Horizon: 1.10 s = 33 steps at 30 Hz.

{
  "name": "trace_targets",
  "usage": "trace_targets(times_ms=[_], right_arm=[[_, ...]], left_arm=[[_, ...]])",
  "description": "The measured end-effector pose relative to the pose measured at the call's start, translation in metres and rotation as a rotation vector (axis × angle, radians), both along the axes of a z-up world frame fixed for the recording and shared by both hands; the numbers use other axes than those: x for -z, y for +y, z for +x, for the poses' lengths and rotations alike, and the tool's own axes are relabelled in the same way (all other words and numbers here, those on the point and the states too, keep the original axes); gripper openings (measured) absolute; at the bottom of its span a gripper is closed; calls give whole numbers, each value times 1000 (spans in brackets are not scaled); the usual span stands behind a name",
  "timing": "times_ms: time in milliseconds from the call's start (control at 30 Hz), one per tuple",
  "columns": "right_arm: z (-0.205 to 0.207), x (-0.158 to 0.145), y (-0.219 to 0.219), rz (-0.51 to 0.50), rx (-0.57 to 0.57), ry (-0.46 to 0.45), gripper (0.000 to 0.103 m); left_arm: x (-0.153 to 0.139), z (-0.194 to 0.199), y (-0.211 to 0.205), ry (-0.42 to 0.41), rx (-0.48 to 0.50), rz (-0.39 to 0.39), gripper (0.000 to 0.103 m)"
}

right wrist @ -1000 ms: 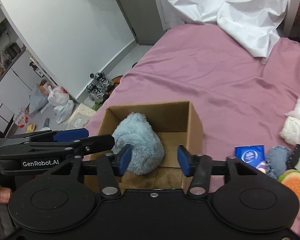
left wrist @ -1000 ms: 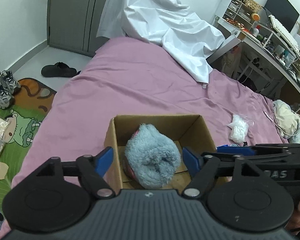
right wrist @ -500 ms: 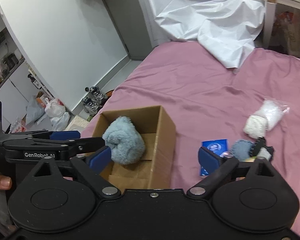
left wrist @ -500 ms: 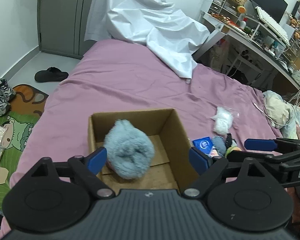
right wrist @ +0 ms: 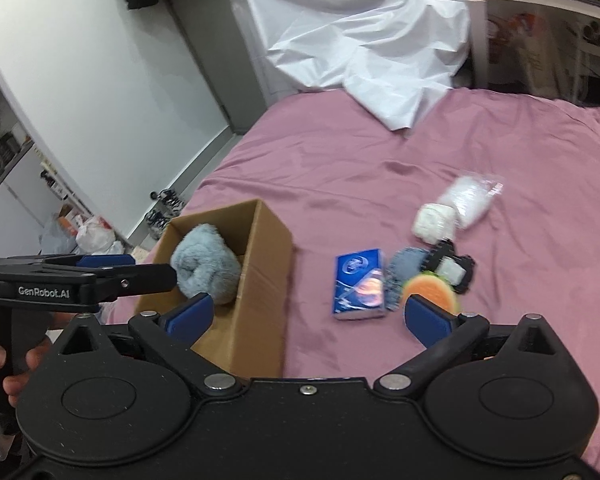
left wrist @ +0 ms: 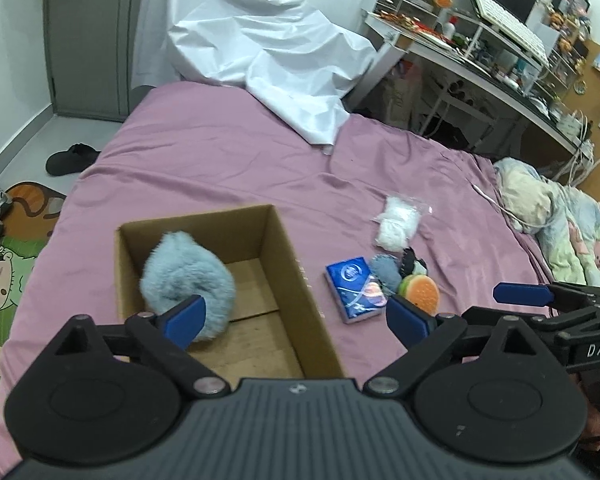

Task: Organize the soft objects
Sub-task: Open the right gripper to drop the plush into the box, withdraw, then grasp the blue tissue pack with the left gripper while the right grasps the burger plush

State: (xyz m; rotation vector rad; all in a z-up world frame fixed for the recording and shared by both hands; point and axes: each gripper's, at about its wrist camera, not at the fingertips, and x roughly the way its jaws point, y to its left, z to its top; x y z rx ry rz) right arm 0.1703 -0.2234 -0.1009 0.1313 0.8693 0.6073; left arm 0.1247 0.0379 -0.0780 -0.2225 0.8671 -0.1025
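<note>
Fluffy blue toy rests in your cardboard box; both grippers, left gripper and right gripper, are opening empty, freeing you for the pile.

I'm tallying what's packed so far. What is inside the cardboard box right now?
The cardboard box holds one fluffy grey-blue plush at its left side; the rest of the floor is bare cardboard. Whatever lies under the plush is covered.

A fluffy grey-blue toy in a brown box. Pink-purple sheet. Blue packet, maybe with planets.
</note>
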Motion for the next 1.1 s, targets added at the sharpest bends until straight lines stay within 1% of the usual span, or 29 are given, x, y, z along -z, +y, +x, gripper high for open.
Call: trace_targets(times_ms=[100, 300, 567, 800, 1000, 1100], right_arm=[[-2, 0, -14, 7, 22, -10, 103], [-2, 3, -38, 23, 72, -10, 103], [0, 15, -58, 42, 120, 1, 102], [7, 23, -68, 42, 146, 8, 100], [15, 32, -74, 36, 162, 20, 97], [18, 36, -75, 38, 164, 26, 94]], left_arm=[[1, 2, -10, 8, 14, 0, 96], [-1, 5, -28, 0, 58, 39, 96], [-1, 18, -47, 12, 104, 75, 96], [3, 36, -62, 21, 135, 75, 96], [12, 53, -74, 41, 148, 72, 93], [17, 58, -80, 46, 154, 74, 93]])
